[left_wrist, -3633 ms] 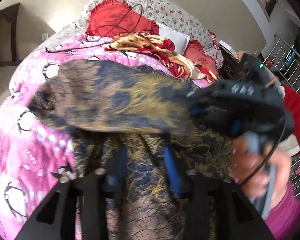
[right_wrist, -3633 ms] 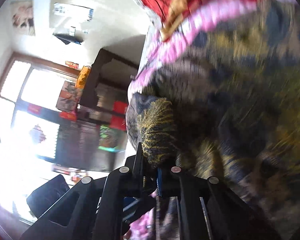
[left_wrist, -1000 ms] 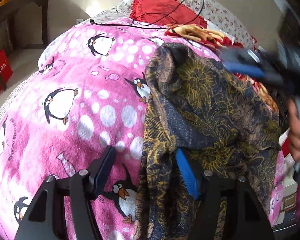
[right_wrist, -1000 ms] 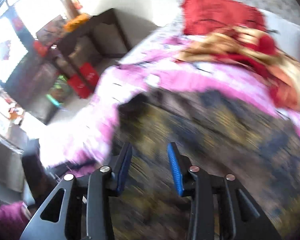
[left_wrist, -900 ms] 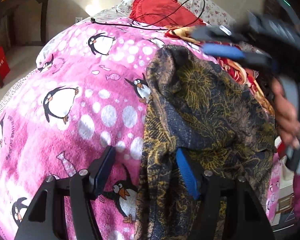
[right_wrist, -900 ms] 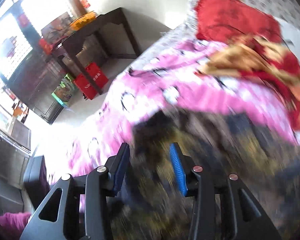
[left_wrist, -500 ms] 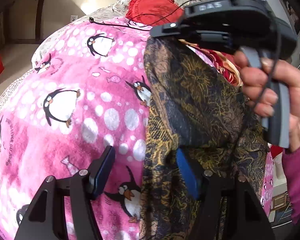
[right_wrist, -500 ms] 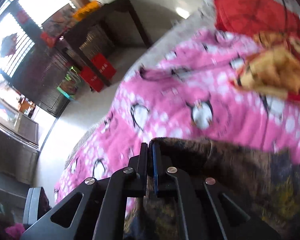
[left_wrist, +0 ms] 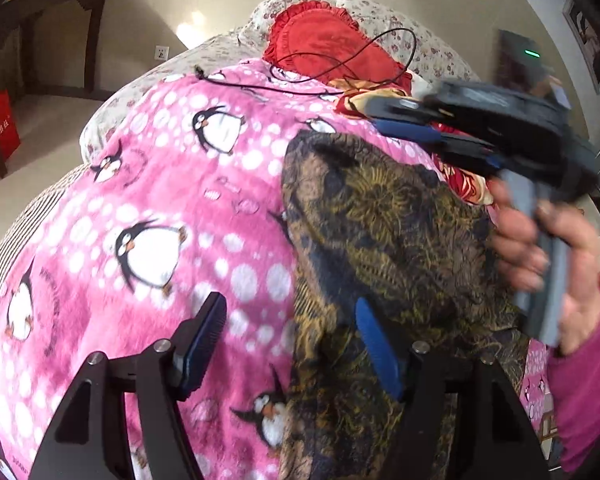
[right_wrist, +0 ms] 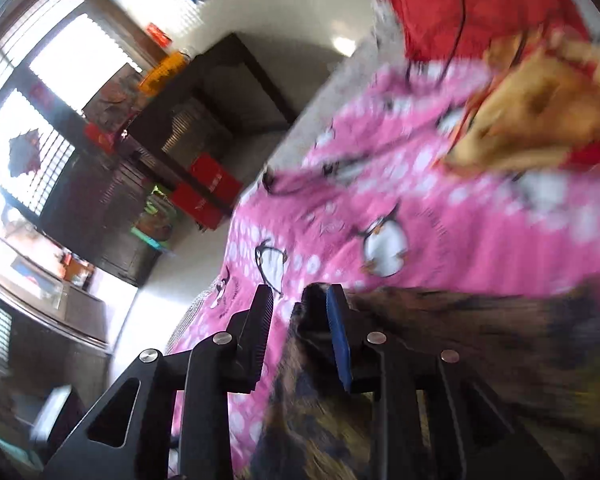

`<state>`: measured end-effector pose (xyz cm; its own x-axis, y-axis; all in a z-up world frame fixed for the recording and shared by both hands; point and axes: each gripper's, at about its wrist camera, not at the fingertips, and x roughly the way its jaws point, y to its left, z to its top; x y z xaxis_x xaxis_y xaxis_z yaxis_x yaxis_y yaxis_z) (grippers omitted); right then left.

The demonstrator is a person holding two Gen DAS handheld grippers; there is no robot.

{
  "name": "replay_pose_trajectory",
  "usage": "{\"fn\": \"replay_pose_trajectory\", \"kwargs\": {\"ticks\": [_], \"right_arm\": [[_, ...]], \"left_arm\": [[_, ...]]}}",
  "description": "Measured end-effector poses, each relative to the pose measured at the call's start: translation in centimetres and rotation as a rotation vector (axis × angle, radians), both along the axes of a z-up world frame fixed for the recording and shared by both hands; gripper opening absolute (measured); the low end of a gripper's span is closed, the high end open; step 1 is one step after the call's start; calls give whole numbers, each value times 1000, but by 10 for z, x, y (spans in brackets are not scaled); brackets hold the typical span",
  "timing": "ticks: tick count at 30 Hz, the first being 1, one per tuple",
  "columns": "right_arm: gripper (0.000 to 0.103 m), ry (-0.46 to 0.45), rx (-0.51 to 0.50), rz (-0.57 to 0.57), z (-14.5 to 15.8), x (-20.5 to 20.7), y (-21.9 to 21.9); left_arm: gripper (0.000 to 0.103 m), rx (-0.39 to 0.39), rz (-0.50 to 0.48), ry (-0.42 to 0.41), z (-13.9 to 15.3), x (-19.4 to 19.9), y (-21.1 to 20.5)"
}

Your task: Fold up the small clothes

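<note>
Our left tongs (left_wrist: pixel 288 344) gape empty; our right tongs (right_wrist: pixel 300 332), just opening, have freed the limp dark gold-patterned garment (left_wrist: pixel 384 240); regrip its corner nearest them.

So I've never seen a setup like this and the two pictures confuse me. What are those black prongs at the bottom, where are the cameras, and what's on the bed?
No robot here: a person holds a hand-squeezed gripper in each hand, and each carries a wide-angle camera that looks along its two fingers. The prongs are those fingers.

The left view shows the left gripper open above a pink penguin blanket, one finger over the dark gold-patterned garment being folded. The person's right hand holds the right gripper near the garment's far corner.

The right view, blurred, shows the right gripper. Its jaws have just been opening. The garment's corner lies against one finger, unpinched.

Behind lie a red pillow and a thin cable.
</note>
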<state>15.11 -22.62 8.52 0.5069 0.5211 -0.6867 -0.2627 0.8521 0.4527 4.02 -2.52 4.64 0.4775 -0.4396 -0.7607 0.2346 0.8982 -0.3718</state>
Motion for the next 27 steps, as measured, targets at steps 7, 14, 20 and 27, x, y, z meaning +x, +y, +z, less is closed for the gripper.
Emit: {"fn": "replay_pose_trajectory", "kwargs": {"ticks": [7, 14, 20, 27], "right_arm": [[27, -50, -204, 99, -2, -21, 22], [0, -71, -442, 118, -34, 3, 48], [1, -37, -288, 27, -32, 3, 19], [22, -17, -318, -70, -12, -80, -44]], "left_arm": [[71, 78, 30, 20, -16, 16, -18], [75, 108, 11, -7, -20, 16, -24], [76, 122, 7, -13, -21, 15, -27], [76, 122, 29, -16, -14, 13, -25]]}}
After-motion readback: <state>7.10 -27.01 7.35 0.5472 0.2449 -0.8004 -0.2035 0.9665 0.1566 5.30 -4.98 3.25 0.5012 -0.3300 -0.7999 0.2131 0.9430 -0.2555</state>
